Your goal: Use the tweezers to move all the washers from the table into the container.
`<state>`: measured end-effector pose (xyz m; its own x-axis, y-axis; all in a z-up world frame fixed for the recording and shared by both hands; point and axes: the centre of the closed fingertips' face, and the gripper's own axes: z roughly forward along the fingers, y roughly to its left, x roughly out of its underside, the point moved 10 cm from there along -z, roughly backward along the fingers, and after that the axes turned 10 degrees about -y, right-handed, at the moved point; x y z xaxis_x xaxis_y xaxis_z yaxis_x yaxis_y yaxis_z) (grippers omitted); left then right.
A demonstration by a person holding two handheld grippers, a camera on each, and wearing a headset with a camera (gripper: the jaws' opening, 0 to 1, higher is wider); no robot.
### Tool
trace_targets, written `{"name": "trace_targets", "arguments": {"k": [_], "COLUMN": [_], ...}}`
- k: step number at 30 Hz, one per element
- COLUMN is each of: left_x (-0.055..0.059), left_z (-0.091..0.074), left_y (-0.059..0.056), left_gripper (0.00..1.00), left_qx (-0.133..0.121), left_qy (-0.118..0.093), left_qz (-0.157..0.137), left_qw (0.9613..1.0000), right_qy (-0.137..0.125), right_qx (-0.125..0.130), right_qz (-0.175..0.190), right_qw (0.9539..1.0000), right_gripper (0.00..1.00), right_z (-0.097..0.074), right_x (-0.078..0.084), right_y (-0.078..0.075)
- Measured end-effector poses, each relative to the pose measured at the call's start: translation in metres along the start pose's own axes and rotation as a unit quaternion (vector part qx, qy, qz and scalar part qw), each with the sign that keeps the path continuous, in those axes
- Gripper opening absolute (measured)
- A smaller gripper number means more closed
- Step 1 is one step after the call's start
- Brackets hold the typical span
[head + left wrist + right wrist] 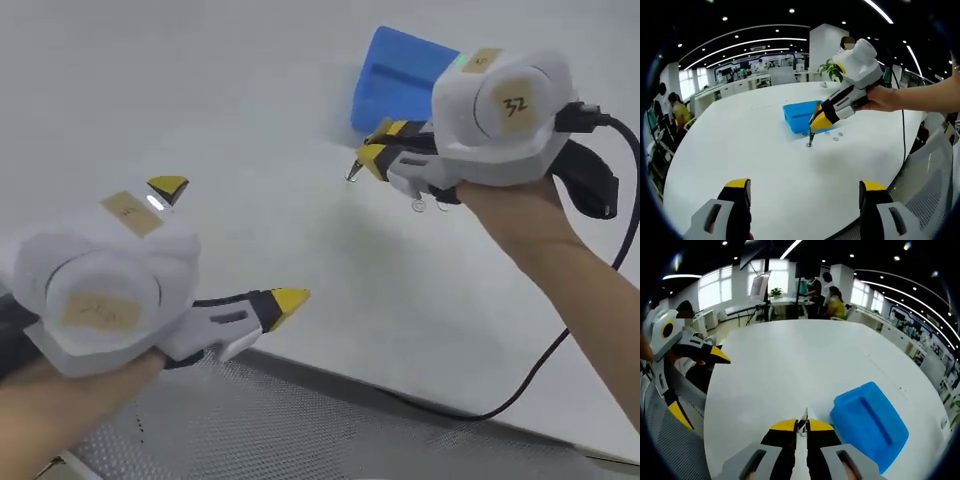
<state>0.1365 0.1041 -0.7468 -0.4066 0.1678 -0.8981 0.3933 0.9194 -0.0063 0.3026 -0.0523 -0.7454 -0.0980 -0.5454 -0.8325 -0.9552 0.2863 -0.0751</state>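
the worktop (250, 100) is a smooth, matte white slab. a grey perforated mesh chair (300, 430) sits under its near edge at 6 o'clock in the head view.

at 8 o'clock in that view the left tongs (229, 242) have a rounded white plastic shell and black jaws capped with yellow wedges. the jaws are spread wide with nothing between them, and they touch nothing.

further right, thin metal tweezers (810, 137) stick out of the right tongs (817, 120). those yellow-tipped jaws are pressed together, pinching the tweezers' upper end. in the left gripper view the tweezers' long axis runs nearly upright, with the points aimed down at 6 o'clock toward the worktop. whether the tips touch the surface cannot be told.

the washers (836, 136), small flat metal rings, lie scattered on the worktop around the tweezer tips, one just beside them and the rest at about 2 o'clock of them.

the container (797, 112) is a shallow blue plastic box with rounded corners. it rests on the worktop just beyond the washers, at 11 o'clock of the tips.

a glossy black cable (540, 370) loops from the rear of the right tongs across the worktop.
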Motion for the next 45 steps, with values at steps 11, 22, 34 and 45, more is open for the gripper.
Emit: {"name": "trace_targets", "arguments": {"k": [11, 22, 34, 45], "left_x": [0.0, 0.001, 0.003, 0.003], "left_z": [0.001, 0.002, 0.003, 0.003], "left_y": [-0.003, -0.004, -0.005, -0.006], "left_gripper": [0.98, 0.98, 0.97, 0.97], "left_qx": [0.014, 0.016, 0.019, 0.023], "left_qy": [-0.003, 0.005, 0.016, 0.018], "left_qz": [-0.002, 0.002, 0.013, 0.023], "left_qw": [0.9999, 0.9999, 0.9996, 0.9993], "right_qy": [0.002, 0.002, 0.017, -0.024], "right_qx": [0.001, 0.0, 0.007, 0.031], "right_qz": [0.004, 0.025, 0.016, 0.014], "right_qw": [1.0, 0.9997, 0.9997, 0.9991], "right_gripper": [0.03, 0.02, 0.01, 0.01], "right_z": [0.001, 0.006, 0.002, -0.013], "right_x": [0.002, 0.0, -0.004, -0.034], "right_y": [-0.003, -0.001, 0.003, -0.011]}}
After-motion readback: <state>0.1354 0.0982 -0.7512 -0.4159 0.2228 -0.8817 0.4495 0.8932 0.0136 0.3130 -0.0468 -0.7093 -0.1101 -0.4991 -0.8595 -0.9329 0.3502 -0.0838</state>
